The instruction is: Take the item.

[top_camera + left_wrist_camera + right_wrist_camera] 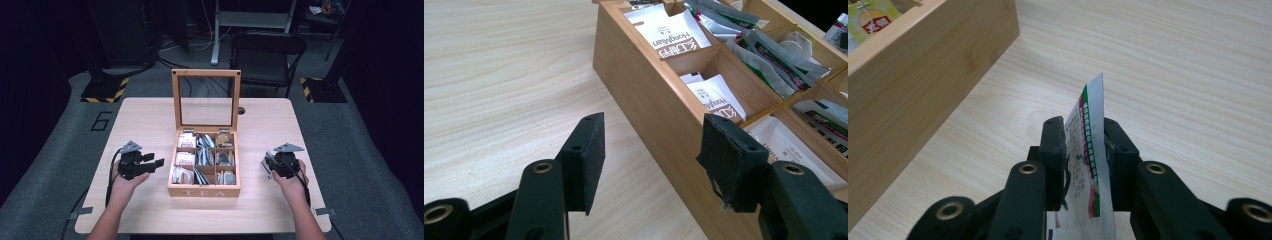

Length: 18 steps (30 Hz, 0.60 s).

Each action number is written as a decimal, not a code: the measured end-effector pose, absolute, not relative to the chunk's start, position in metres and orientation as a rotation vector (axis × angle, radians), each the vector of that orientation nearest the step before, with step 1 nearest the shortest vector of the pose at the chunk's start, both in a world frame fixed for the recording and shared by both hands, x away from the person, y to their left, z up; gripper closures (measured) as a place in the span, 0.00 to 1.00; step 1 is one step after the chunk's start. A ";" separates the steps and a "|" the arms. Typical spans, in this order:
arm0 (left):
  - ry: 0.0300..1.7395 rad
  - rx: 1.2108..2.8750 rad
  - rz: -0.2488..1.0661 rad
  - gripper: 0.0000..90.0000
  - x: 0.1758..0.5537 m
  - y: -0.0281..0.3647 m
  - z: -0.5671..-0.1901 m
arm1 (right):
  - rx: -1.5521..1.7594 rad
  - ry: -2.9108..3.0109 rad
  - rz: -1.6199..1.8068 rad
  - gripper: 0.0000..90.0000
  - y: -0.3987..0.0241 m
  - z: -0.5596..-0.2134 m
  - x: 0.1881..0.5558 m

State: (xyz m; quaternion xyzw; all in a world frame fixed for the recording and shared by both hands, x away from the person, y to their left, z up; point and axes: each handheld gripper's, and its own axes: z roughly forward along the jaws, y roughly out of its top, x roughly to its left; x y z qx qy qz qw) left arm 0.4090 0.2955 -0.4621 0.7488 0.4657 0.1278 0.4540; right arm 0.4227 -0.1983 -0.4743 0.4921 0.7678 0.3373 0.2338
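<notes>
A wooden tea box marked TEA stands open mid-table, its glass lid upright, its compartments full of tea packets. My left gripper is open just left of the box, nothing between its jaws; the left gripper view shows the box's side wall close ahead and white packets inside. My right gripper sits right of the box, shut on a silver tea packet with a green and red edge, held upright above the table. The box's corner lies to its left.
The light wooden table has bare surface on both sides of the box. A black folding chair stands beyond the far edge. Cables trail from both grippers toward the near edge.
</notes>
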 end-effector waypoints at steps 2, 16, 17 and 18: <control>1.164 1.845 0.295 0.48 0.408 0.295 -0.462 | 1.356 2.104 0.928 0.79 -0.201 -0.474 0.423; 1.151 1.854 0.308 0.48 0.409 0.295 -0.463 | 1.429 2.063 0.849 0.69 -0.219 -0.480 0.428; 1.152 1.852 0.308 0.48 0.409 0.295 -0.462 | 1.429 2.063 0.846 0.68 -0.219 -0.481 0.428; 1.151 1.853 0.308 0.48 0.409 0.295 -0.462 | 1.441 2.063 0.851 0.68 -0.219 -0.481 0.428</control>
